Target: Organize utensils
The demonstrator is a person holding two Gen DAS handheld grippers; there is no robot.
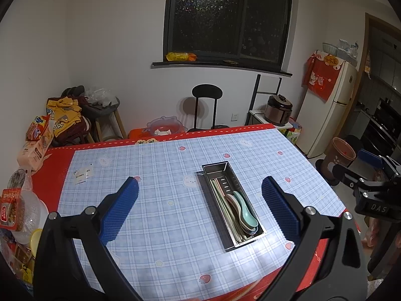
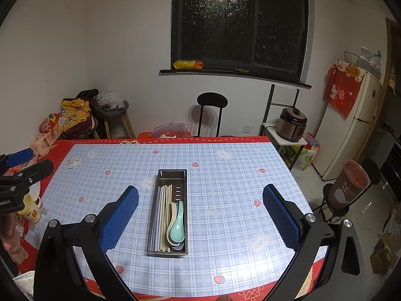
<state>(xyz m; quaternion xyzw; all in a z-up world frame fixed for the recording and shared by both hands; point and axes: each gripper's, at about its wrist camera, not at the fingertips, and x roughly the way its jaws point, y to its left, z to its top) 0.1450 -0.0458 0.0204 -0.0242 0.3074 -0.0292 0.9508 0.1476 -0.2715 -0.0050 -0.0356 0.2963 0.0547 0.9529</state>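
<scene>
Both tools hang above the near edge of the table (image 2: 225, 165) with nothing between their pads. The left tool (image 1: 200, 202) is spread wide, and so is the right tool (image 2: 200, 205); each also shows at the edge of the other's view, the right one at 3 o'clock in the left wrist view, the left one at 9 o'clock in the right wrist view.

A steel utensil tray (image 2: 167, 212) sits on the checked tablecloth near the middle of the table. In the right wrist view it lies straight ahead at 12 o'clock, slightly toward the left pad, with its long axis running from 6 to 12. In the left wrist view the same tray (image 1: 231, 203) lies toward 1 o'clock, close to the right-hand pad, and its axis slants from about 5 to 11.

Inside it, pastel chopsticks (image 2: 163, 215) lie lengthwise along the side toward 9 o'clock, and a nested stack of spoons (image 2: 177, 228) fills the near end on the 3 o'clock side, bowls toward the viewer. No loose utensil shows on the cloth, only a few small paper packets (image 1: 82, 174) near the far left corner.

By this layout the sorting looks finished or nearly so. If the tray must be moved, the right tool is better lined up with its long axis.
</scene>
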